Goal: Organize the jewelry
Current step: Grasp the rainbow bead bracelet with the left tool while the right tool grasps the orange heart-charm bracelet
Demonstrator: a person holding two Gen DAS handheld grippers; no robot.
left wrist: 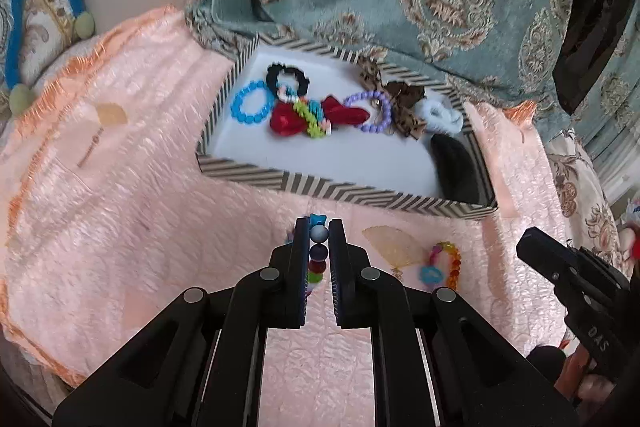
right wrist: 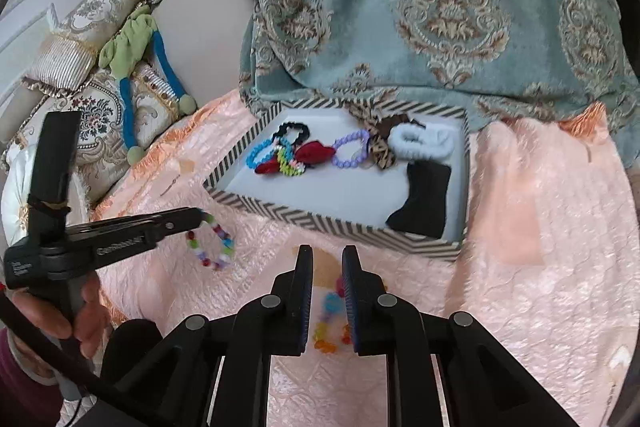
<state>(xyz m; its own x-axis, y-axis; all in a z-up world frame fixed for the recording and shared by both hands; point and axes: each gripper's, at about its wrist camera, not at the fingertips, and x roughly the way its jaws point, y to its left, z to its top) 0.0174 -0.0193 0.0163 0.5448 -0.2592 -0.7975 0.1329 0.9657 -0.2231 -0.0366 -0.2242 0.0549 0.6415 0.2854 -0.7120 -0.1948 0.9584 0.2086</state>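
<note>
Pinching a multicoloured bead bracelet (left wrist: 318, 255), the left hand-held gripper (left wrist: 319, 233) faces the striped tray (left wrist: 256, 169) holding bracelets and scrunchies (partly blurred). From the right wrist, the right hand-held gripper (right wrist: 327, 269) grips an orange-and-blue bracelet (right wrist: 329, 323), blurred, partly hidden.

- The striped tray (right wrist: 340, 223) lies on the pink bedspread (right wrist: 540, 227); its low near wall is the only barrier on that side.
- Inside the tray, the near-left white floor is bare.
- A row of bracelets and hair ties (right wrist: 304, 153) crowds the tray's far half.
- A black pouch (right wrist: 424, 199) fills the tray's near-right corner.
- The teal curtain (right wrist: 440, 7) hangs against the tray's far wall, closing that side.
- Left of the tray, cushions (right wrist: 100, 115) block the way.
- Right of the tray, the bedspread is open.
</note>
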